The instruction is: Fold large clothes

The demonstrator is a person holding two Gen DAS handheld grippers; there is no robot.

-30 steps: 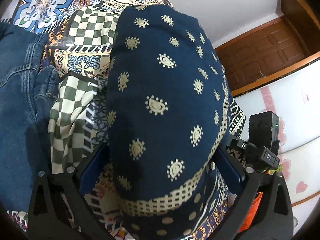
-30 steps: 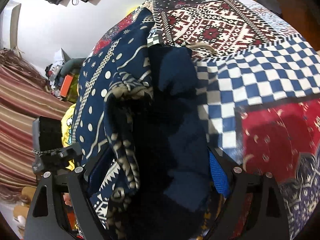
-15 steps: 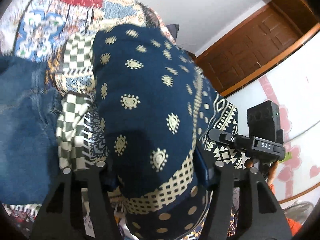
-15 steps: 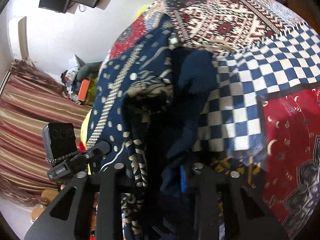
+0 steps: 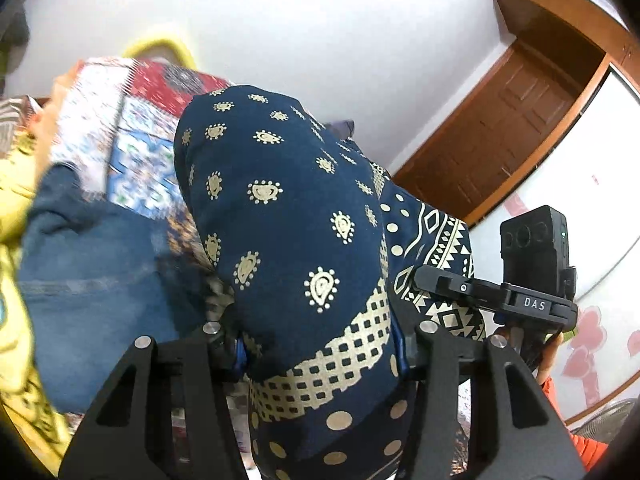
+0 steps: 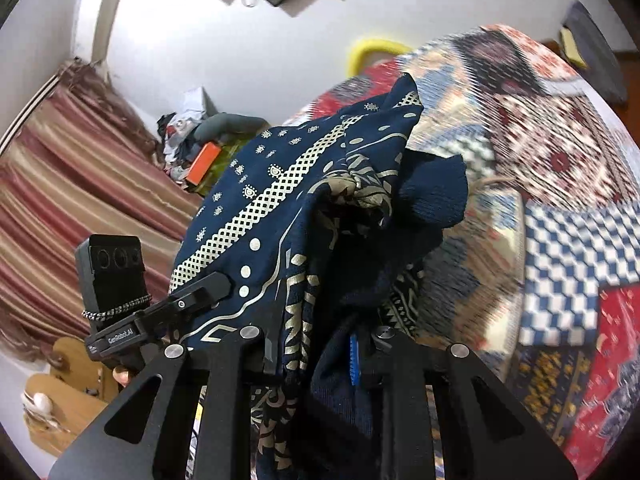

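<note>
Left wrist view: left hand-held gripper [image 5: 320,354] clamps navy patterned garment [image 5: 288,224], jaws just closing; right hand-held gripper [image 6: 312,360] pinches same garment [image 6: 320,208], jaws just closing, above patchwork bedspread [image 6: 560,216].

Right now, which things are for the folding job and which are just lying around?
For the job:
- navy patterned garment
- left tool, clamped on it
- right tool, clamped on it

Just lying about:
- blue jeans
- patchwork bedspread
- orange box
- striped curtain
- wooden door

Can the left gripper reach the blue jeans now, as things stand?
Probably not. The left gripper is shut on the navy patterned garment, its jaws having just closed on it, and that cloth bulges between them. The jeans lie to the left, but the gripper is occupied.
</note>
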